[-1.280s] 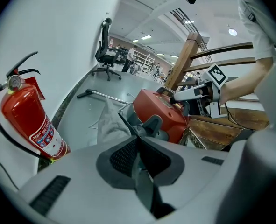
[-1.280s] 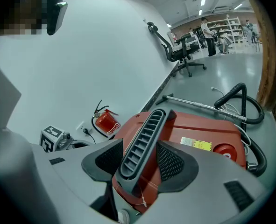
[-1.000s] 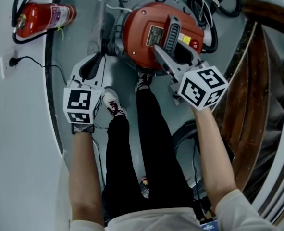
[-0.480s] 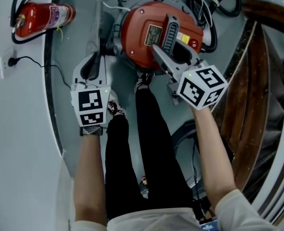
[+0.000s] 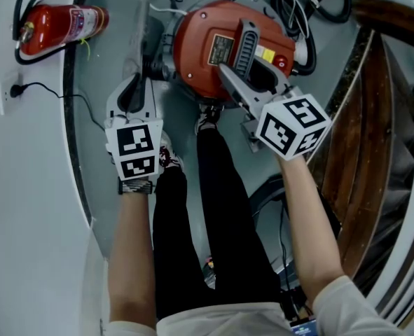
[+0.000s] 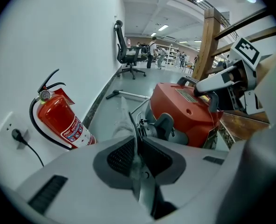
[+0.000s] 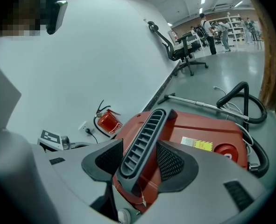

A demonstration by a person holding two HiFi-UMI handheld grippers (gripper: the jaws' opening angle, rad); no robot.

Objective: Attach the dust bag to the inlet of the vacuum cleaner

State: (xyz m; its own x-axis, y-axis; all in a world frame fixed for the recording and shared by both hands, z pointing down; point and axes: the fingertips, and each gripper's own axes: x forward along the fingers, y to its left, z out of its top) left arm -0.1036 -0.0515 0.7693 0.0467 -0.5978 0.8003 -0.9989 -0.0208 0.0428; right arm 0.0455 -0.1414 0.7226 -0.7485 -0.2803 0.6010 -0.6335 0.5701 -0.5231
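Clamping the ribbed handle [image 7: 145, 129] firmly between the right tongs [image 7: 138, 160], seemingly to pin the red vacuum cleaner [image 5: 210, 47] steady on the floor. Pinching the thin near edge of the dust bag [image 6: 120, 119] in the left tongs [image 6: 137, 146], shut right down on it, presumably to steer its mouth. Trailing limp from those tongs toward the grey inlet [image 6: 160, 125] on the cleaner's left flank, just beside it; mated or not, impossible to tell.
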